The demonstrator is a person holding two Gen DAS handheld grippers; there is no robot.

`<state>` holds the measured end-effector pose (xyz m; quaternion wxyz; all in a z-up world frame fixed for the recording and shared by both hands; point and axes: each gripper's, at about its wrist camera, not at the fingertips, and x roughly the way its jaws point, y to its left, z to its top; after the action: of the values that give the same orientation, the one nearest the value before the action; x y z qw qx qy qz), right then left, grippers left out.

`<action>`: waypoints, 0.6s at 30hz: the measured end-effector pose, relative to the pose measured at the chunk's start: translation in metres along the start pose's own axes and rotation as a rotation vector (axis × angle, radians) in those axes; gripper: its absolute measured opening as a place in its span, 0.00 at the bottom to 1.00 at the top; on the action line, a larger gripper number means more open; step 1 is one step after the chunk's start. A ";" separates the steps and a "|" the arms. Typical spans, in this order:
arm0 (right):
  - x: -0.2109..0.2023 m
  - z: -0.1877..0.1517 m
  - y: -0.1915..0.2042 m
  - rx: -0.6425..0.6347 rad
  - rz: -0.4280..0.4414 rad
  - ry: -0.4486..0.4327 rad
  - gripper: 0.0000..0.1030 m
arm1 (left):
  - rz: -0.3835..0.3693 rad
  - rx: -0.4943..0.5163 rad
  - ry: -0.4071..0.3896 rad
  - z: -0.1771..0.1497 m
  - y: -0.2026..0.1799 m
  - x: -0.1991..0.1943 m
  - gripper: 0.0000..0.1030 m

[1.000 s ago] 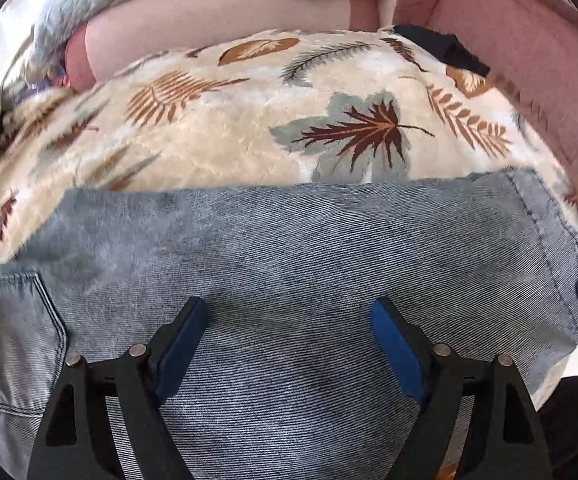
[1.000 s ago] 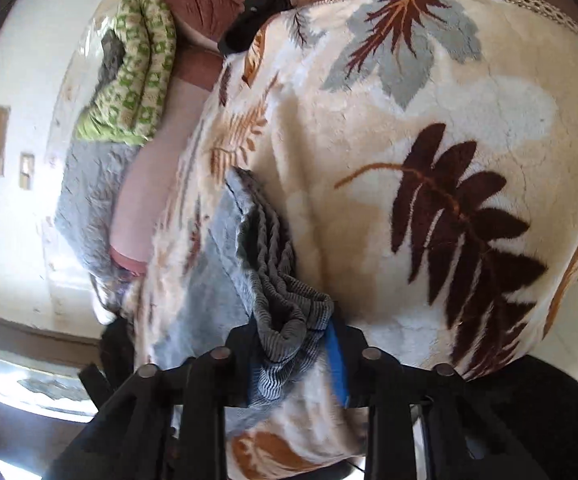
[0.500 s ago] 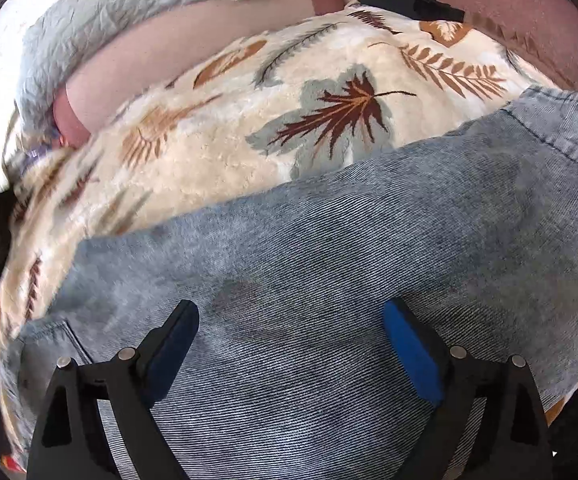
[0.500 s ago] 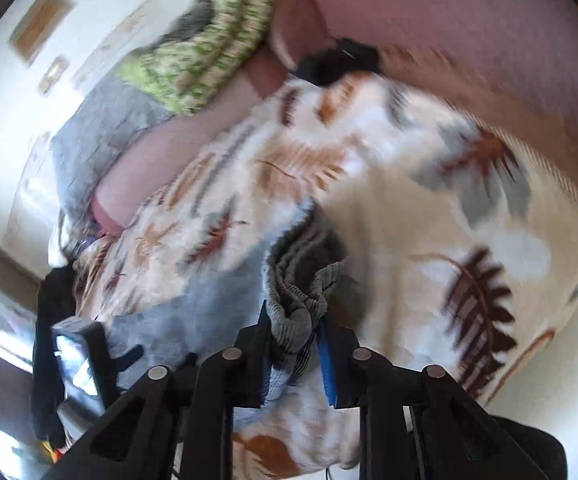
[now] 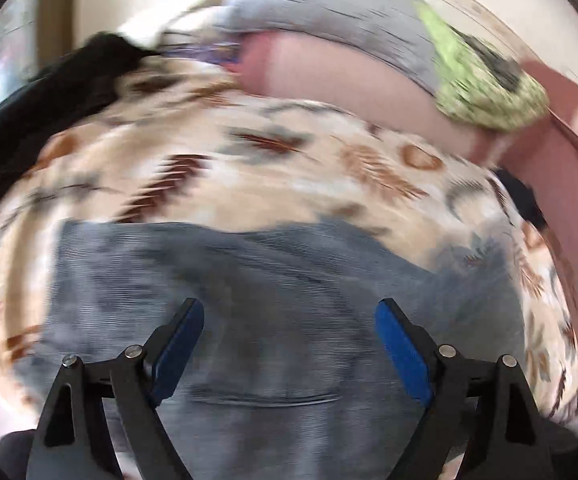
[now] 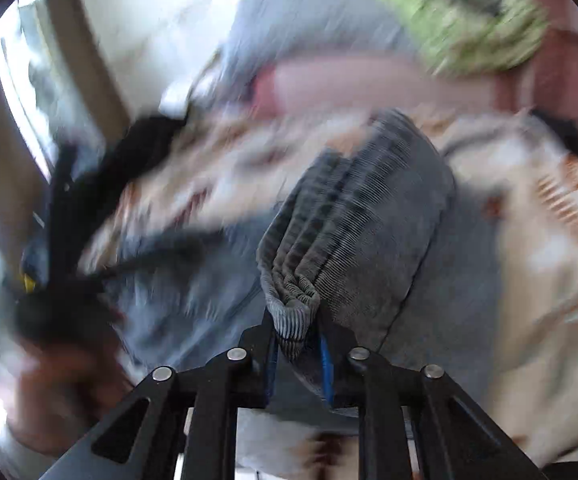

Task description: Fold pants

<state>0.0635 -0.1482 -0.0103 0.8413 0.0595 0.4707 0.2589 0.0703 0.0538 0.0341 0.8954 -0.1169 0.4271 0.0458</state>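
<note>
The grey-blue denim pants (image 5: 273,288) lie spread on a cream bedspread with leaf print (image 5: 249,148). My left gripper (image 5: 289,320) is open, its blue pads wide apart just above the pants, holding nothing. My right gripper (image 6: 299,332) is shut on a bunched, ribbed end of the pants (image 6: 353,216) and holds that end lifted above the rest of the fabric. The left gripper and a hand show blurred at the left of the right wrist view (image 6: 61,280). Both views are motion-blurred.
A grey pillow (image 5: 329,28), a green patterned cloth (image 5: 489,88) and a pink bolster (image 5: 349,80) lie at the far side of the bed. A dark garment (image 5: 69,80) lies at the far left. A pink headboard or wall (image 5: 577,168) is on the right.
My right gripper has swung left, carrying the gripped end over the rest of the pants. My left gripper has turned left above the pants and stays open.
</note>
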 end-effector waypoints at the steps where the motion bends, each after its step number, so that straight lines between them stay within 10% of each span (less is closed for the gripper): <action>1: 0.013 -0.005 -0.002 0.017 0.029 0.037 0.41 | 0.003 -0.012 0.006 0.000 0.008 -0.003 0.86; 9: -0.071 -0.021 -0.062 0.229 0.098 -0.178 0.63 | -0.230 0.047 0.060 0.002 -0.043 -0.008 0.86; 13: -0.068 -0.037 -0.131 0.497 0.163 -0.137 0.67 | -0.396 0.087 0.137 -0.005 -0.089 0.003 0.86; 17: -0.059 -0.045 -0.166 0.624 0.281 -0.043 0.66 | -0.214 0.222 0.404 -0.046 -0.119 0.075 0.85; 18: -0.067 -0.038 -0.171 0.617 0.284 -0.067 0.66 | -0.189 0.244 0.368 -0.051 -0.119 0.076 0.83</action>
<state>0.0684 -0.3335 -0.0388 0.7542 0.3847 0.4860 0.2167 0.1017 -0.0755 -0.0361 0.8103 -0.0536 0.5726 -0.1125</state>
